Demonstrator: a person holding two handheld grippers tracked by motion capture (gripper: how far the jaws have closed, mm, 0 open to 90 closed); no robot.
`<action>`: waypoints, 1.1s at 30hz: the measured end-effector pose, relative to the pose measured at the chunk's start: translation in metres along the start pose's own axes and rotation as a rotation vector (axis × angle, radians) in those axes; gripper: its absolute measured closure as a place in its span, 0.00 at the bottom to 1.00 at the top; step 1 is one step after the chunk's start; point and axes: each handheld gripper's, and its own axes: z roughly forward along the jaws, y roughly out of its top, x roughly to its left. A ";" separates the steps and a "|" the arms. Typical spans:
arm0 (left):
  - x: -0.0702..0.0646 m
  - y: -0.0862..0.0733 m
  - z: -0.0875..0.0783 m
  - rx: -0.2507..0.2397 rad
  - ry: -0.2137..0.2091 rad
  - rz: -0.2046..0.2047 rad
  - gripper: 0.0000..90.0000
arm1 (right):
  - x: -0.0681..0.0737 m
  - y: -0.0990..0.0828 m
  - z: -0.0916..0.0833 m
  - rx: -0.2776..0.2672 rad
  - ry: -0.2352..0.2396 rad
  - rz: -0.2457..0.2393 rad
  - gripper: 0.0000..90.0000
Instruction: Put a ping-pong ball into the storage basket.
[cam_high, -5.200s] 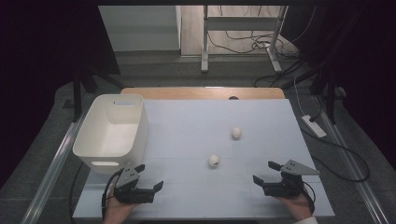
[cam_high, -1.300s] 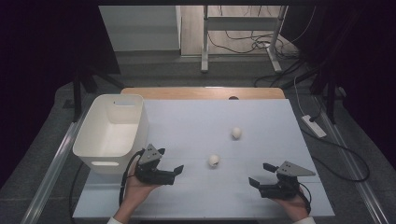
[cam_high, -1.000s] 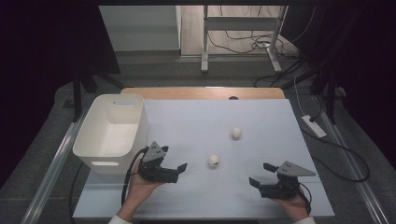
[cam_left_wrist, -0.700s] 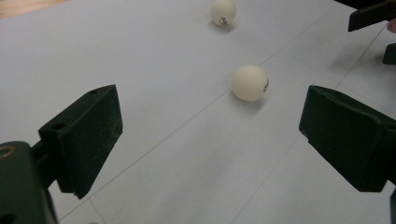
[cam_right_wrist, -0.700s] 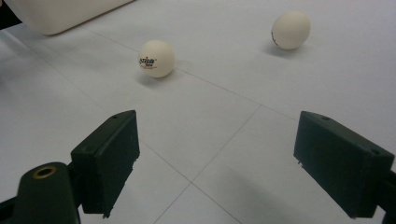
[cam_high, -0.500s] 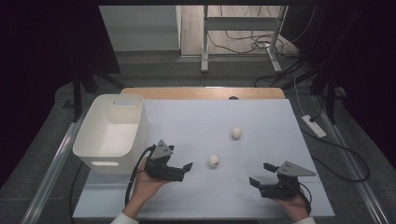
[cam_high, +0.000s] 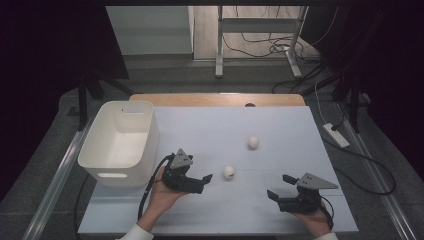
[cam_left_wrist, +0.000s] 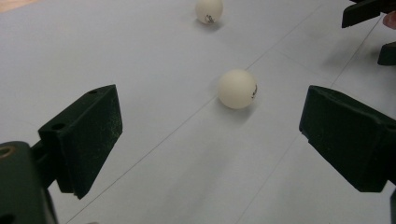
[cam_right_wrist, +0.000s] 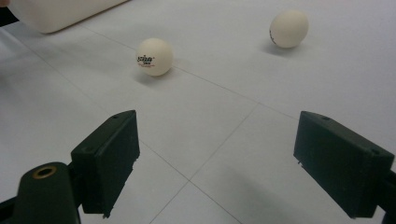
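- The left gripper (cam_high: 206, 178) hovers low over the table (cam_high: 280, 130) with its jaws wide apart and nothing between them; it points toward the near ball (cam_high: 229, 171).
- The near ball lies just beyond the tips of this gripper, a little to the right and forward of it, on the bare table surface. In the left gripper view the same ball (cam_left_wrist: 237, 88) sits ahead of the two jaws, slightly toward the right one, not yet between them.
- The right gripper (cam_high: 277, 189) rests near the front edge of the table, jaws also spread and empty. The near ball is well apart from it, so the left hand is clearly the nearer one.
- A ball has no long axis, so I judge the closing direction matters little; what matters is that the gripper goes straight forward until the ball is between the pads.
- The far ball (cam_high: 253, 142) lies farther back and to the right, apart from both grippers.
- The white bin (cam_high: 120, 142) stands at the left side of the table, just beside the left hand, and looks empty.
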 end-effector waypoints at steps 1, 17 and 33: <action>-0.001 0.001 0.001 0.004 -0.002 0.001 0.07 | 0.000 0.000 0.000 0.000 0.000 -0.001 0.16; -0.006 0.008 0.019 0.034 -0.033 0.021 0.07 | 0.000 -0.001 0.001 0.010 0.002 -0.001 0.16; -0.014 0.011 0.038 0.066 -0.072 0.042 0.07 | -0.001 -0.002 0.002 0.030 0.004 0.000 0.16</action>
